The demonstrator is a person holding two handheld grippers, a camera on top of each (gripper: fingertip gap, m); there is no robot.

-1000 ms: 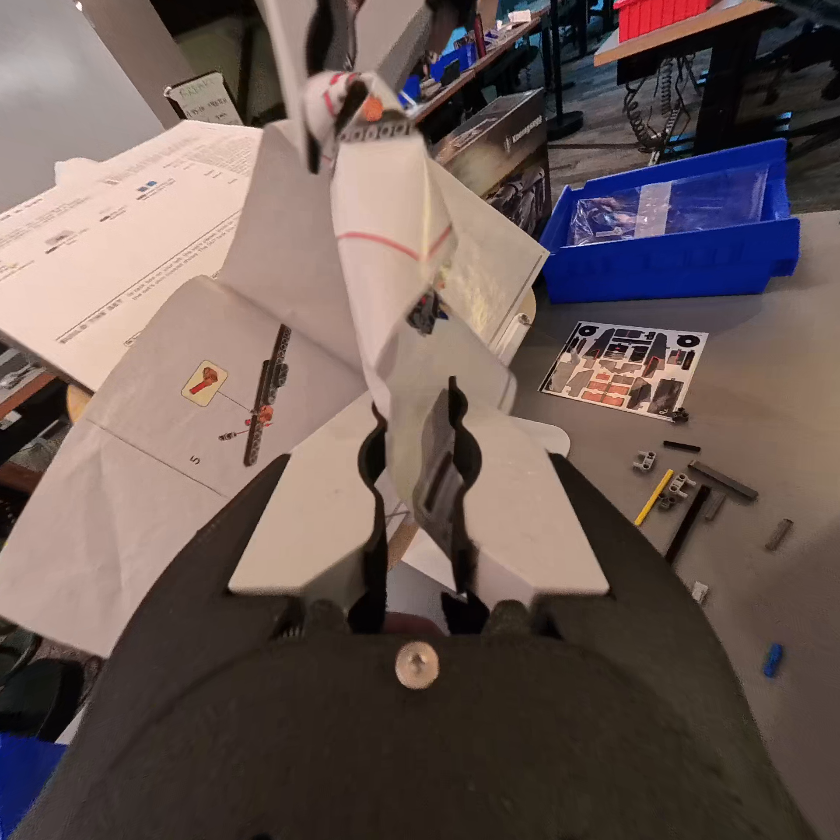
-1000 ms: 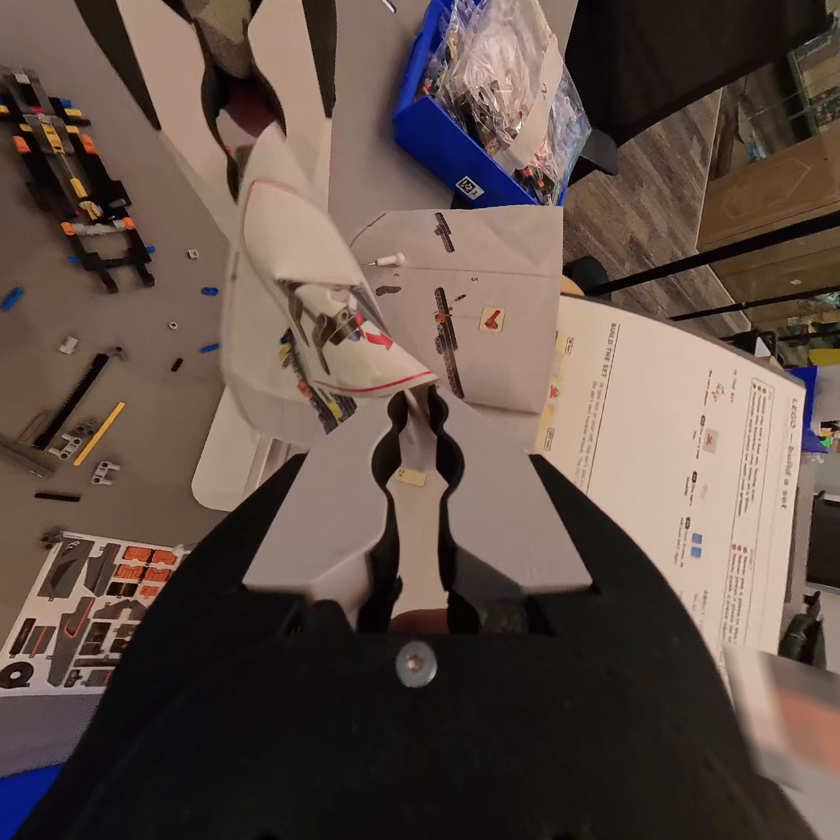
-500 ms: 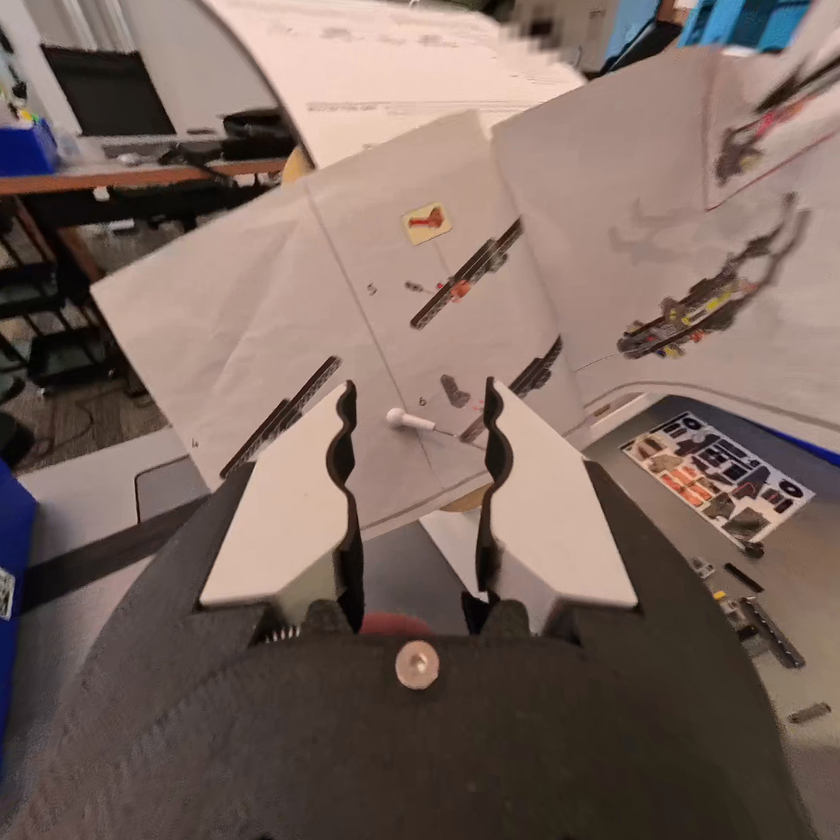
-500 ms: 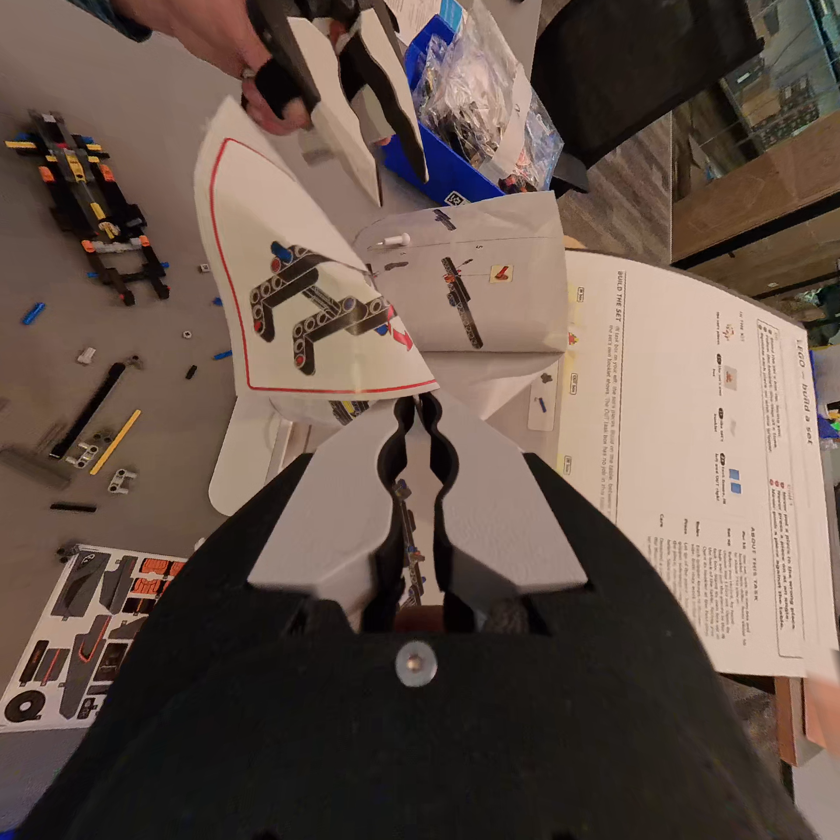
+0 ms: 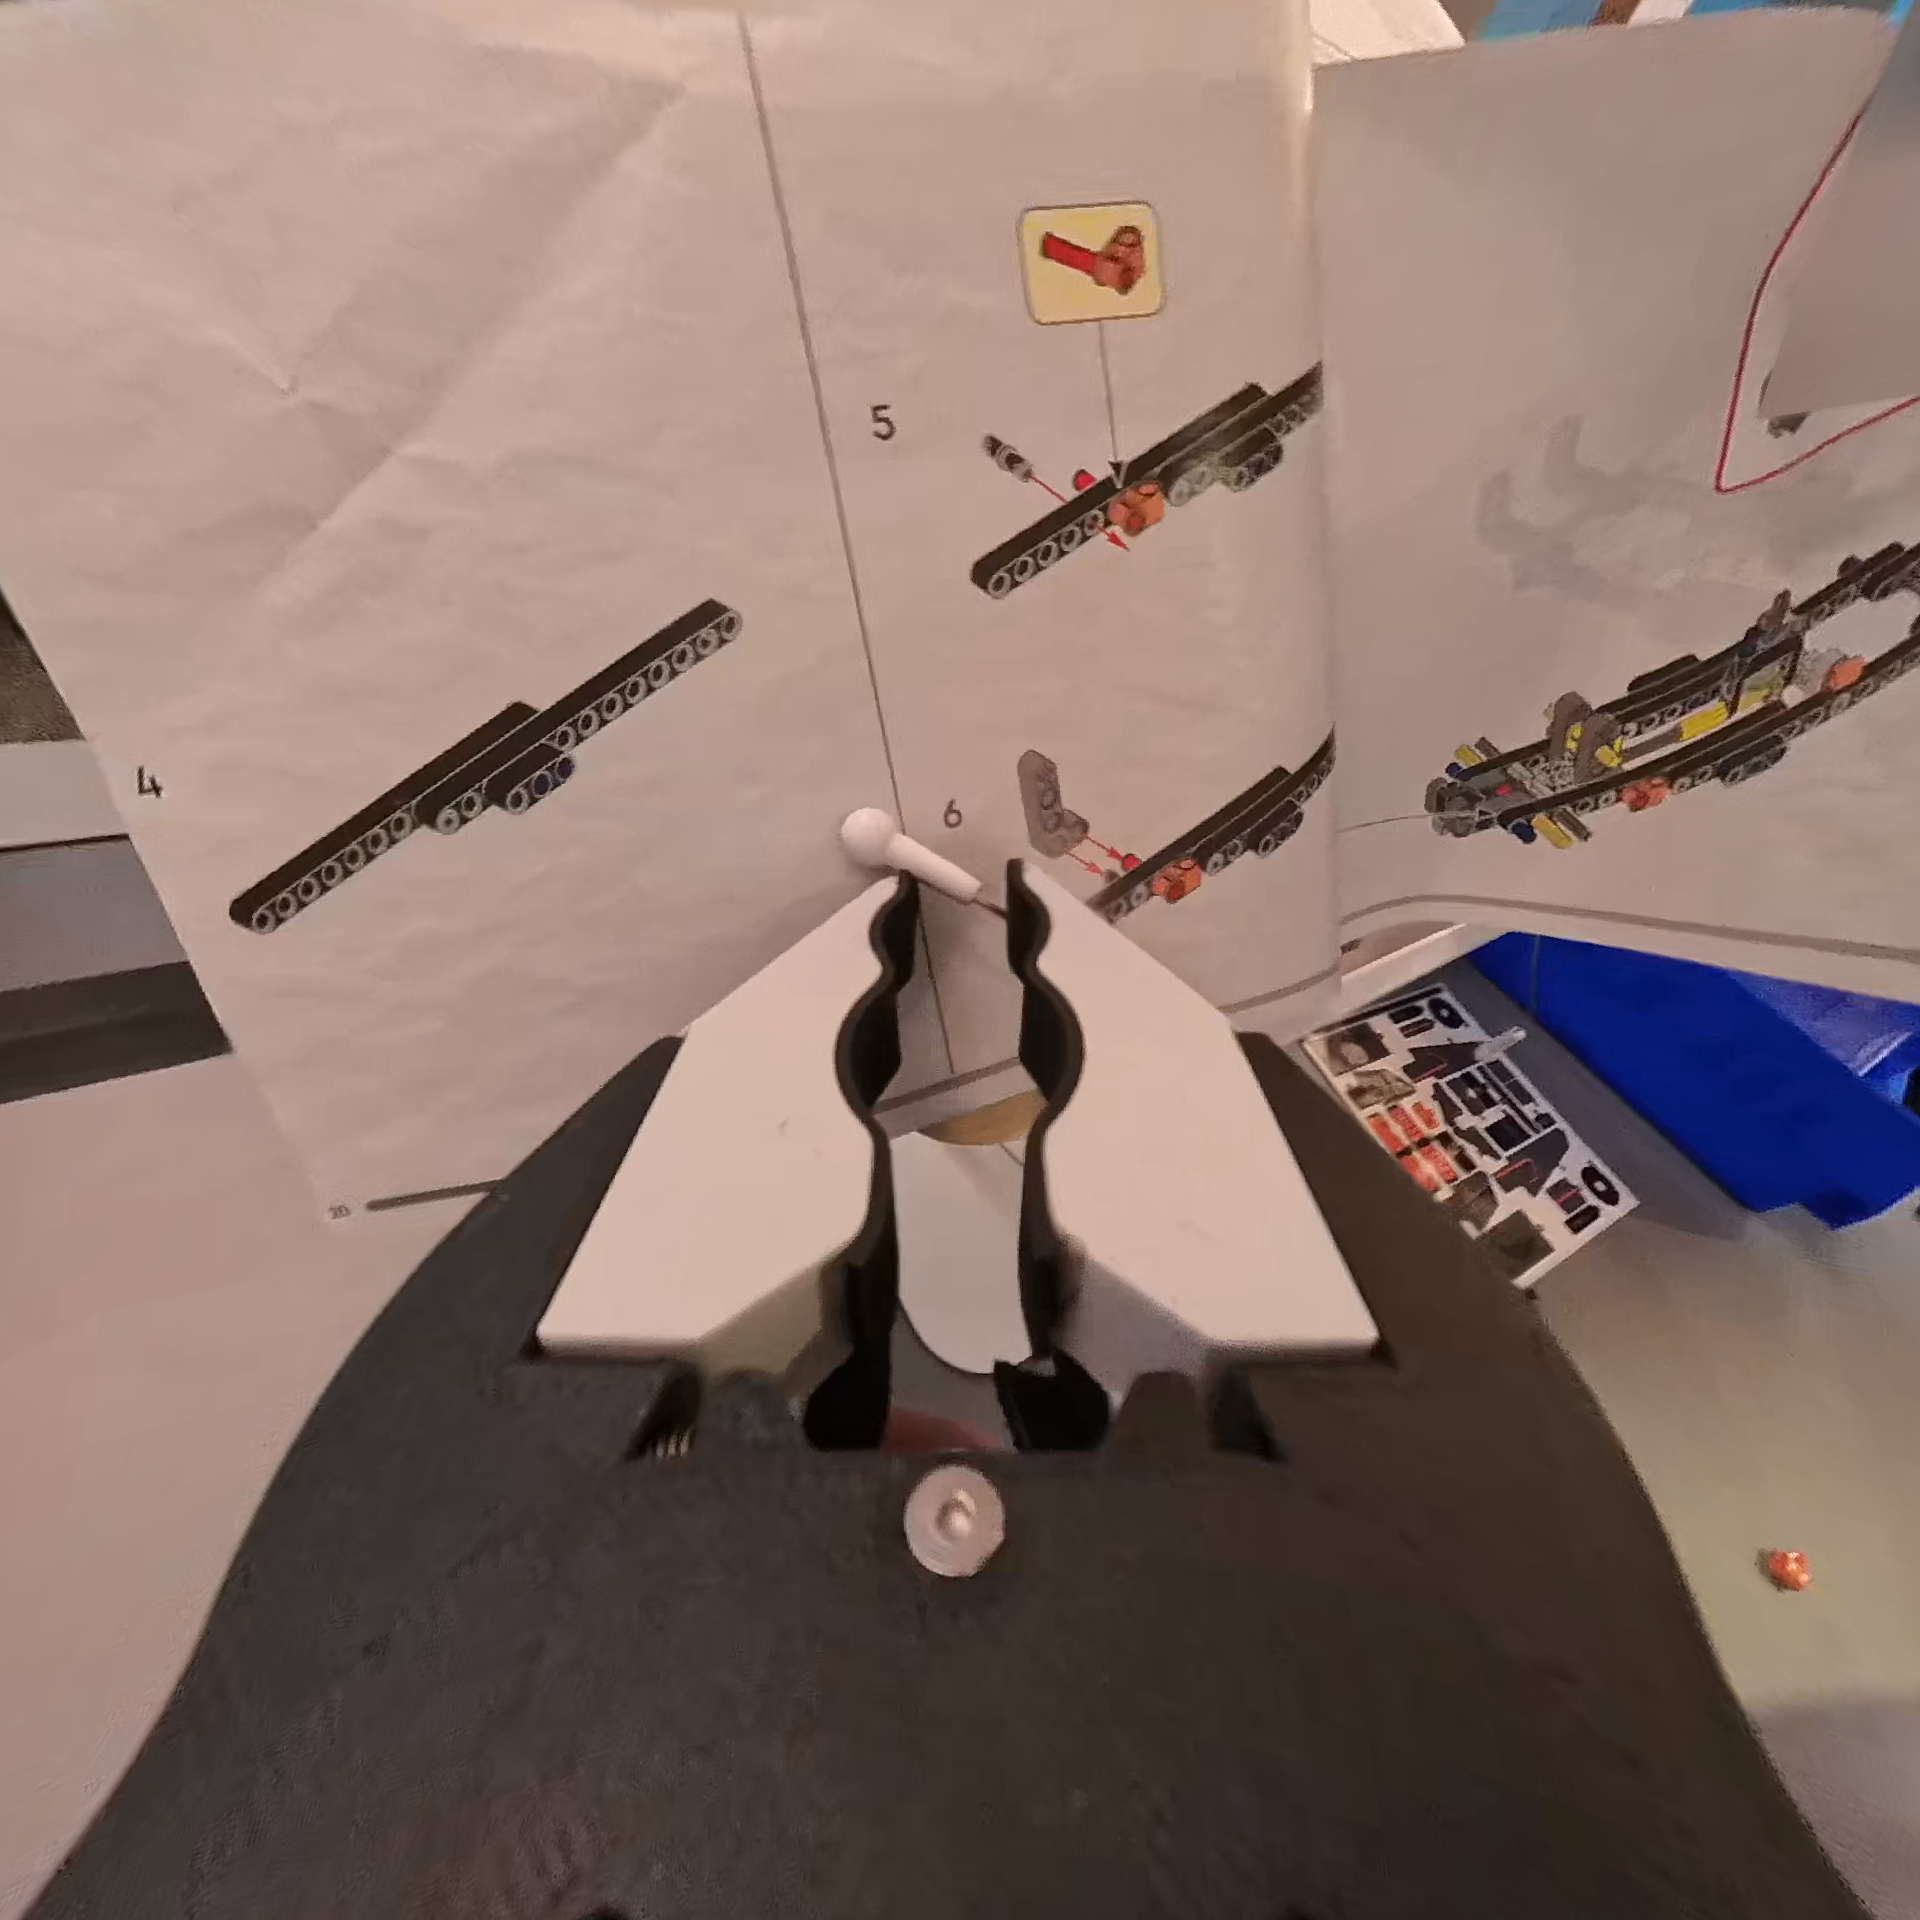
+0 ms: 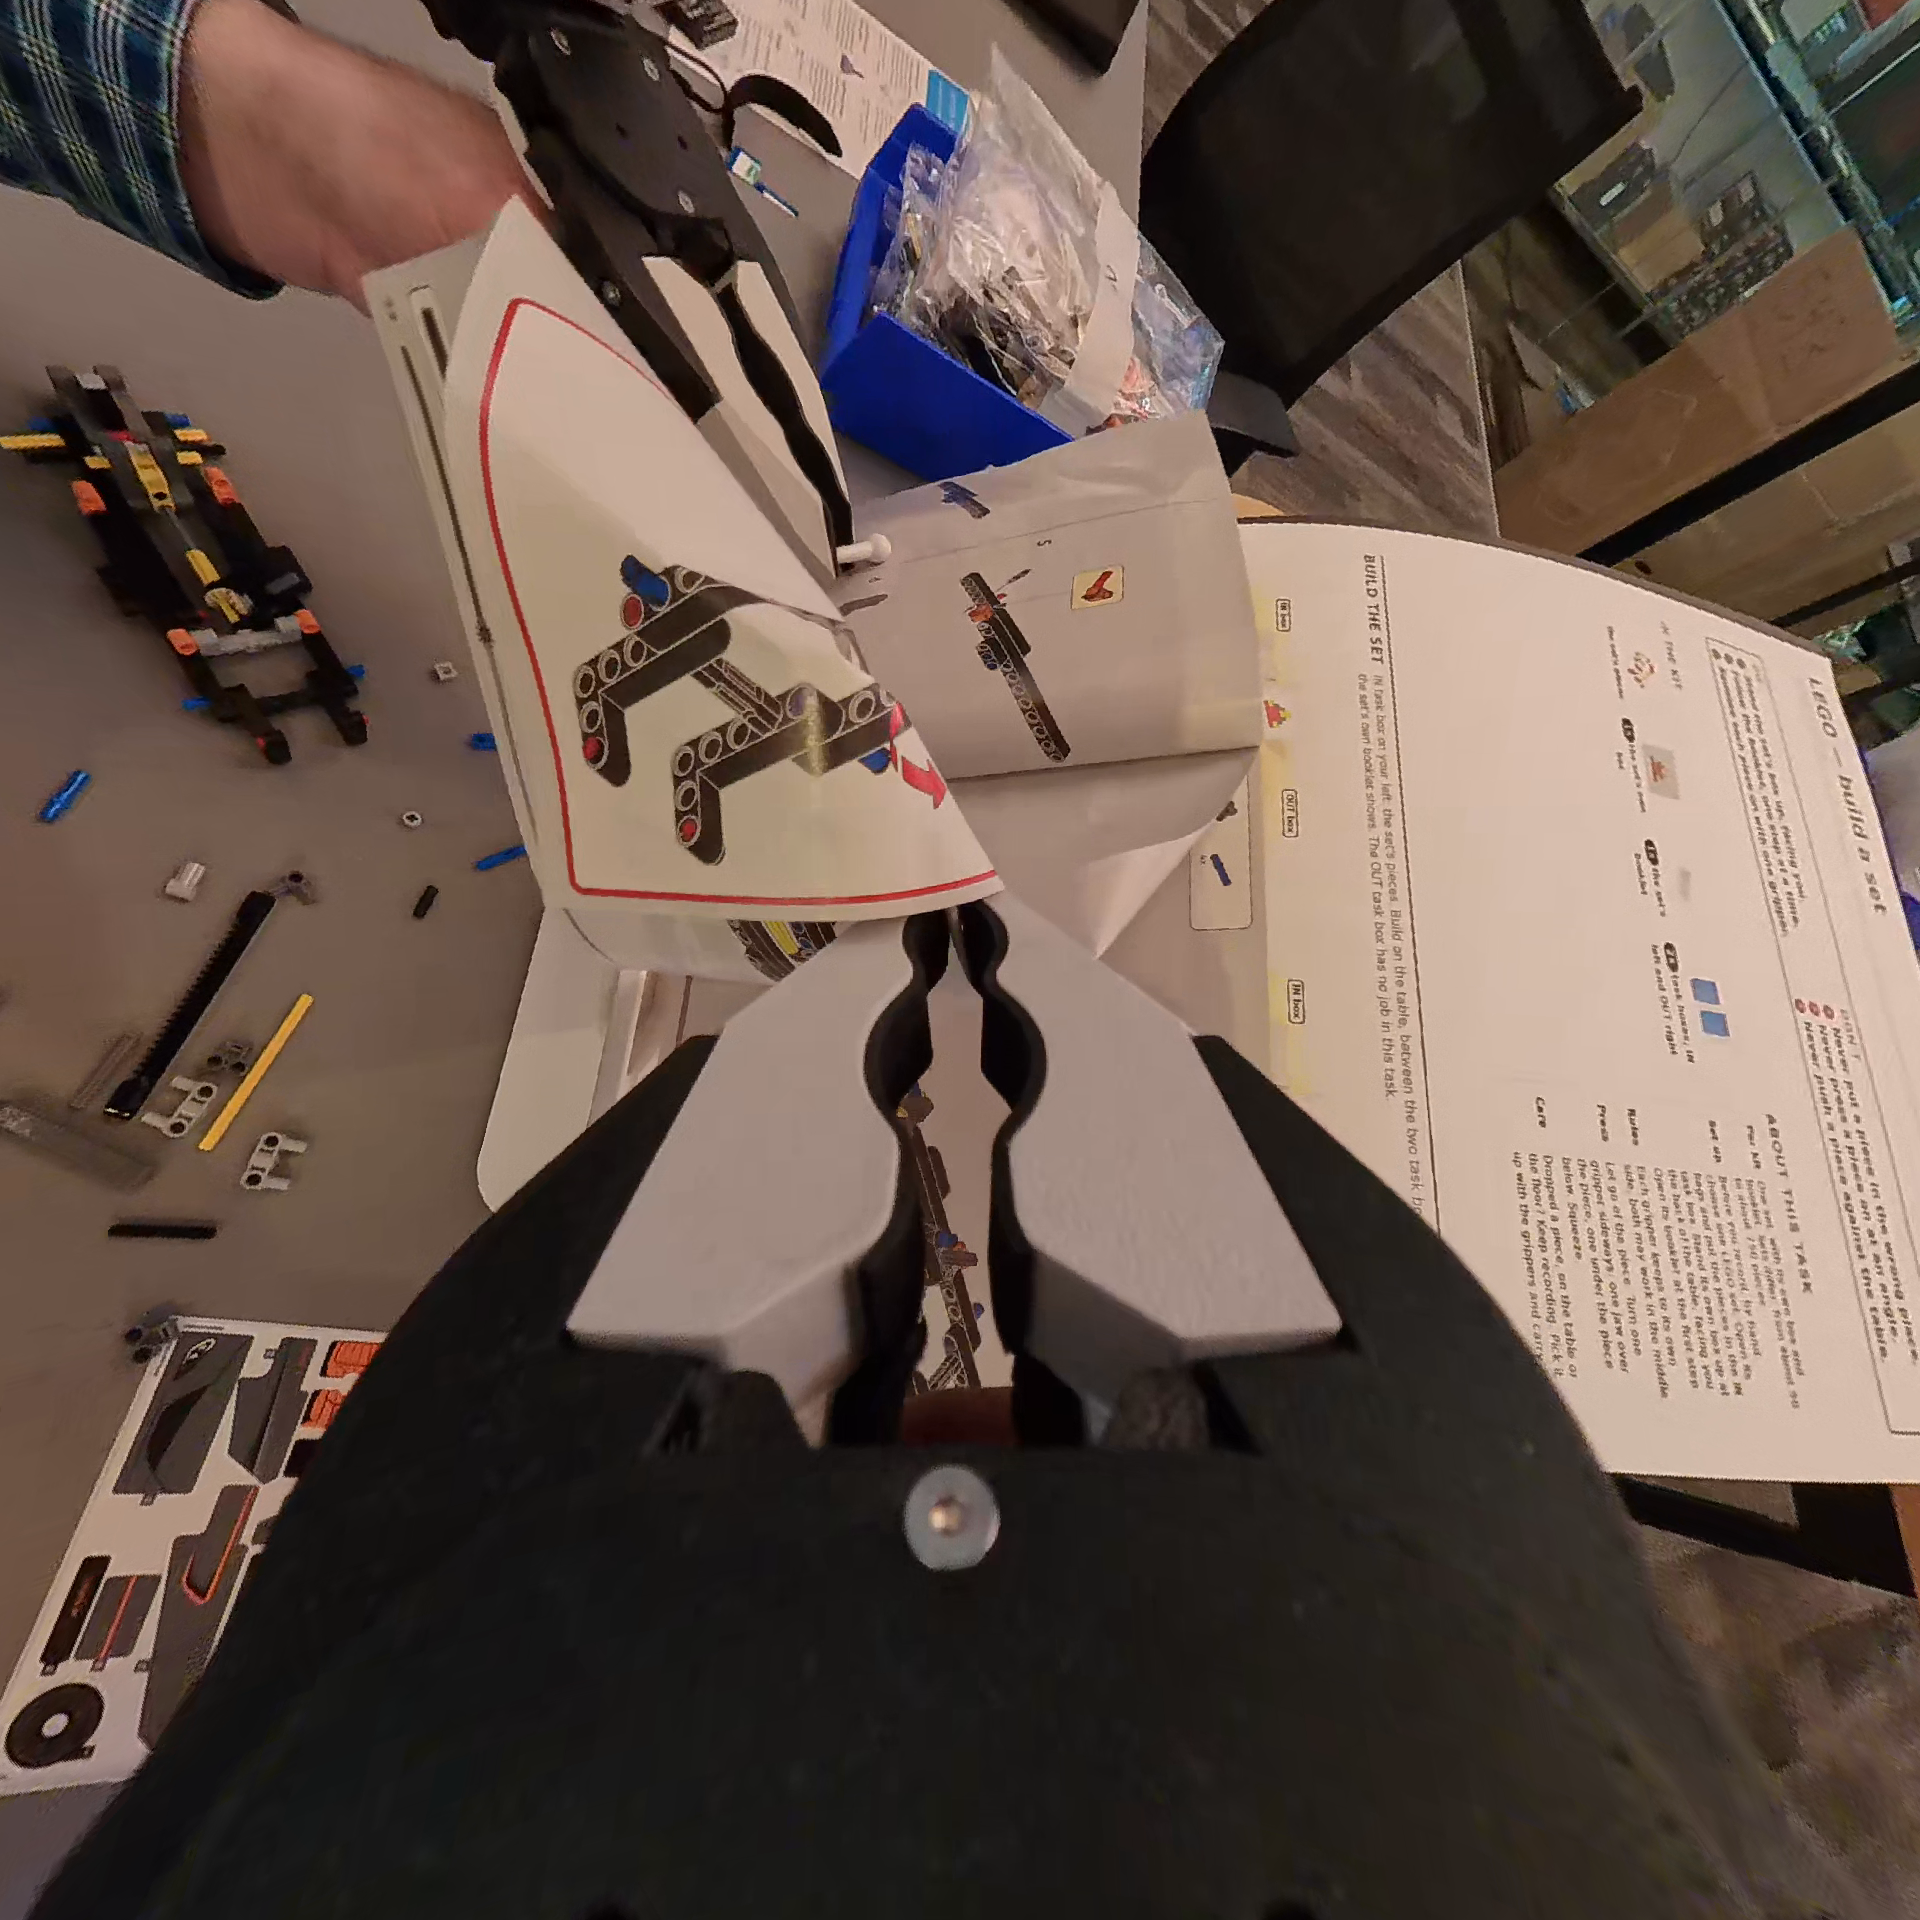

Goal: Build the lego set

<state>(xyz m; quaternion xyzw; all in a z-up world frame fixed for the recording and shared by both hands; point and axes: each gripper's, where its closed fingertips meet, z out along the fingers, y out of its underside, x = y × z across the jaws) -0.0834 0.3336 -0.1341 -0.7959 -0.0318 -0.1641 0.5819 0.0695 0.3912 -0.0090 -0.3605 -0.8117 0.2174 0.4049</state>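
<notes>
The instruction booklet (image 5: 520, 416) stands open in front of my left gripper (image 5: 961, 883). That gripper is open, its fingertips either side of the booklet's fold near the lower edge, beside a white round-headed peg (image 5: 883, 844). In the right wrist view my right gripper (image 6: 954, 925) is shut on a booklet page (image 6: 665, 540) with a red border, which curls up above it. The left gripper (image 6: 831, 520) shows beyond that page, held by a person's hand (image 6: 312, 177). A partly built black chassis (image 6: 177, 551) lies on the grey table at far left.
Loose beams, pins and a yellow axle (image 6: 208, 1039) lie left of the booklet. A sticker sheet (image 6: 156, 1507) lies near left. A blue bin (image 6: 935, 405) with bagged parts stands behind the booklet. A large printed sheet (image 6: 1558, 935) lies to the right. An orange piece (image 5: 1785, 1567) lies apart. My right fingertips sit around 20 cm from my left ones. My left tips are roughly 35 cm from the yellow axle (image 6: 208, 1039).
My left gripper has let go of the page it held, opened, and dropped to the booklet's fold by the white peg. My right gripper keeps its page, which has uncurled.
</notes>
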